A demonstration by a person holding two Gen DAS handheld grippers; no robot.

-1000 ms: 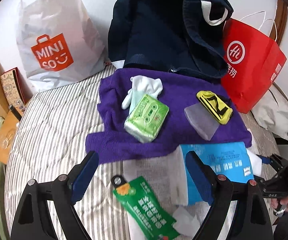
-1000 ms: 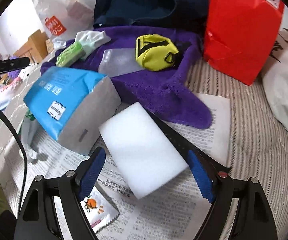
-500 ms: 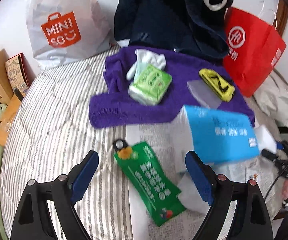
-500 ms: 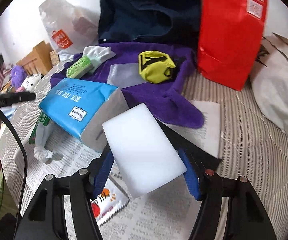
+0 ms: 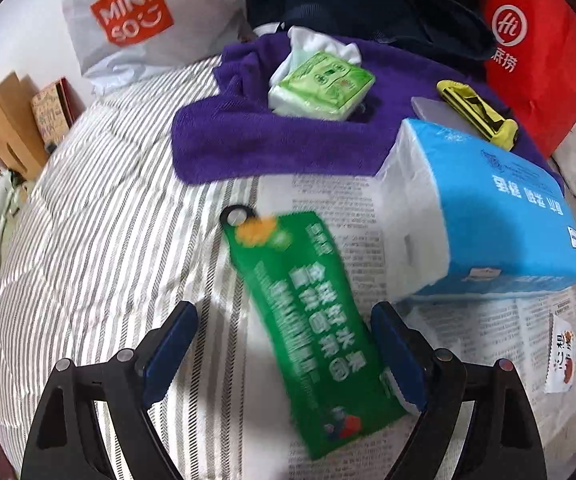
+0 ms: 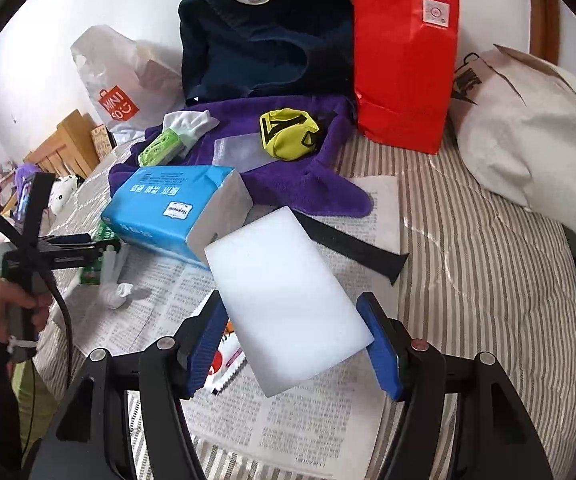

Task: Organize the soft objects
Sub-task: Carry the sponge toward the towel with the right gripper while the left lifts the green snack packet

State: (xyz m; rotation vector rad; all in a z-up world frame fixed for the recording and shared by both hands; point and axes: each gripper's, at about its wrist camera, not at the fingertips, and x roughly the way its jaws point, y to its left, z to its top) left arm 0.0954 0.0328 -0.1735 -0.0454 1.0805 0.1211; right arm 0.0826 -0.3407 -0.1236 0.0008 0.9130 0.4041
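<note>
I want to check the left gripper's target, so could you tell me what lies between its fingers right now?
In the left wrist view, the green packet lies on the bedding between the open left gripper, untouched.

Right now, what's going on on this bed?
A person is sorting soft items on a striped bed, a gripper in each hand. The right gripper has just closed on a white sponge and holds it above the newspaper. The left gripper is open, its jaws either side of a green packet that lies beside the blue tissue pack. A purple towel behind holds more small items.
</note>
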